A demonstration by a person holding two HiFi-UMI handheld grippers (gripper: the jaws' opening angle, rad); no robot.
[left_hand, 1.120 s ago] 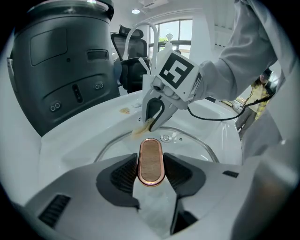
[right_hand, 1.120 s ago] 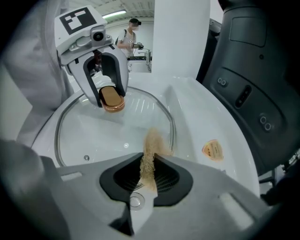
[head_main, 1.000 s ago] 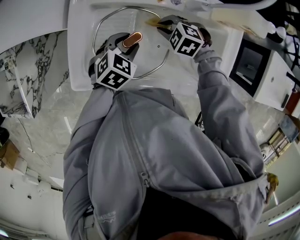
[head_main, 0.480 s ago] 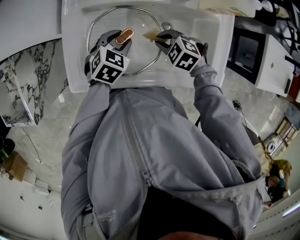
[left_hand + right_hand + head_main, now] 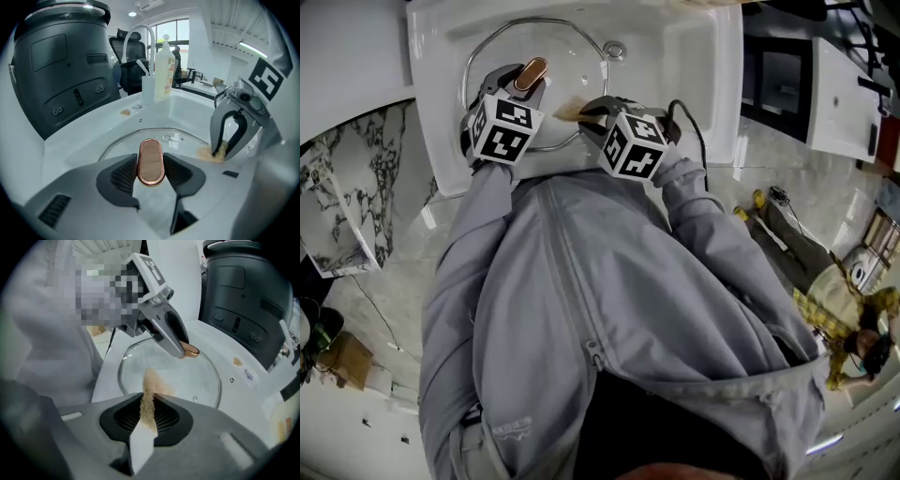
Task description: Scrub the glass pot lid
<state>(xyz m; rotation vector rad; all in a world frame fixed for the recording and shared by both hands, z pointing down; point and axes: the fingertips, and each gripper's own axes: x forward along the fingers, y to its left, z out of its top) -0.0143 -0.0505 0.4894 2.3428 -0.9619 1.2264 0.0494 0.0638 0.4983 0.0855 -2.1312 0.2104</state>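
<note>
The glass pot lid (image 5: 572, 56) lies flat in the white sink (image 5: 675, 56), its steel rim showing all round. My left gripper (image 5: 523, 86) is shut on the lid's copper-coloured handle (image 5: 151, 161), which stands pinched between both pads. My right gripper (image 5: 584, 111) is shut on a thin tan scrub pad (image 5: 149, 401) and holds it against the glass near the lid's near right edge. From the left gripper view the right gripper (image 5: 230, 140) and the pad (image 5: 211, 153) show at the right. The right gripper view shows the lid (image 5: 197, 376) ahead.
A drain (image 5: 614, 49) sits beyond the lid. A soap bottle (image 5: 164, 70) and a curved faucet (image 5: 140, 35) stand at the sink's far rim. A large dark appliance (image 5: 56, 70) rises to the left. A black cable (image 5: 694, 122) runs by the right gripper.
My right gripper has slid the pad leftward and nearer across the lid, toward the handle side. The left gripper has kept its hold on the handle.
</note>
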